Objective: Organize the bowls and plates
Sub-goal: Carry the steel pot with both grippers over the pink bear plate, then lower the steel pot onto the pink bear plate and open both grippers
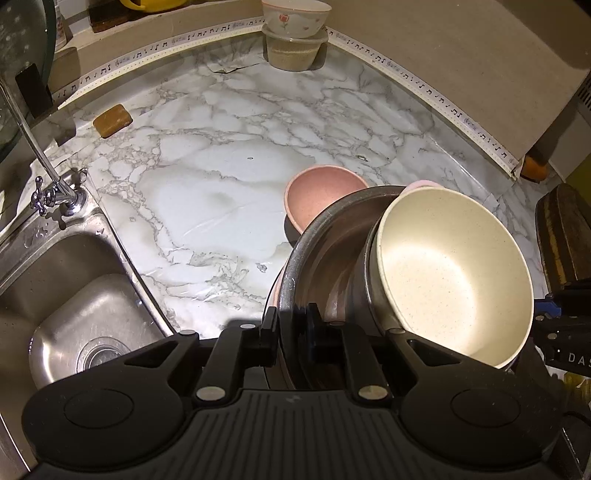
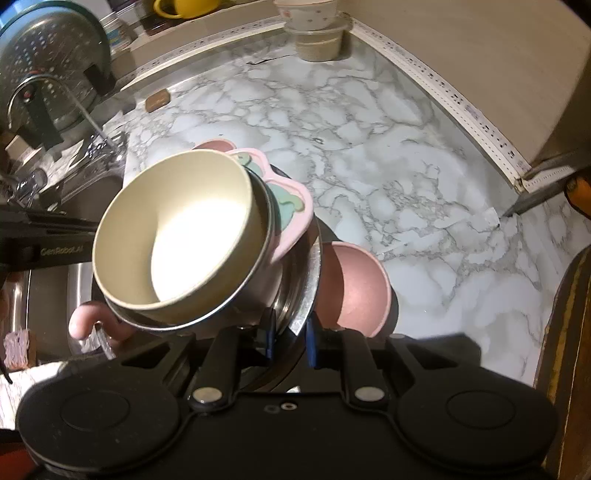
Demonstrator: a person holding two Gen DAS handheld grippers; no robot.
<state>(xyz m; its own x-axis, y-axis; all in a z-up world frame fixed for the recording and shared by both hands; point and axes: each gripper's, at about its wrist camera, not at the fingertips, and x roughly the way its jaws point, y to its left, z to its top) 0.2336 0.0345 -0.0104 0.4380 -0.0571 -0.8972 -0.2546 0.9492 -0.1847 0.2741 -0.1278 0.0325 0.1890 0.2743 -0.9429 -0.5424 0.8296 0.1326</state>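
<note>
A steel plate (image 1: 325, 258) is tilted above the marble counter, held from both sides. My left gripper (image 1: 291, 332) is shut on its near rim. My right gripper (image 2: 290, 336) is shut on the same steel plate (image 2: 306, 280) at its opposite rim. A cream bowl (image 1: 454, 273) sits nested in a steel bowl (image 1: 365, 280) on the plate; the cream bowl also shows in the right wrist view (image 2: 173, 236). A pink child's plate (image 2: 291, 218) with green shapes lies under them. A pink bowl (image 1: 321, 199) sits beyond the plate, also in the right wrist view (image 2: 358, 288).
A steel sink (image 1: 74, 295) with tap (image 1: 55, 192) lies at left. A brown soap bar (image 1: 112, 120) rests on the counter (image 1: 221, 184). A flowered bowl on a plastic tub (image 1: 295, 33) stands at the back wall. A wooden board (image 1: 561, 236) is at right.
</note>
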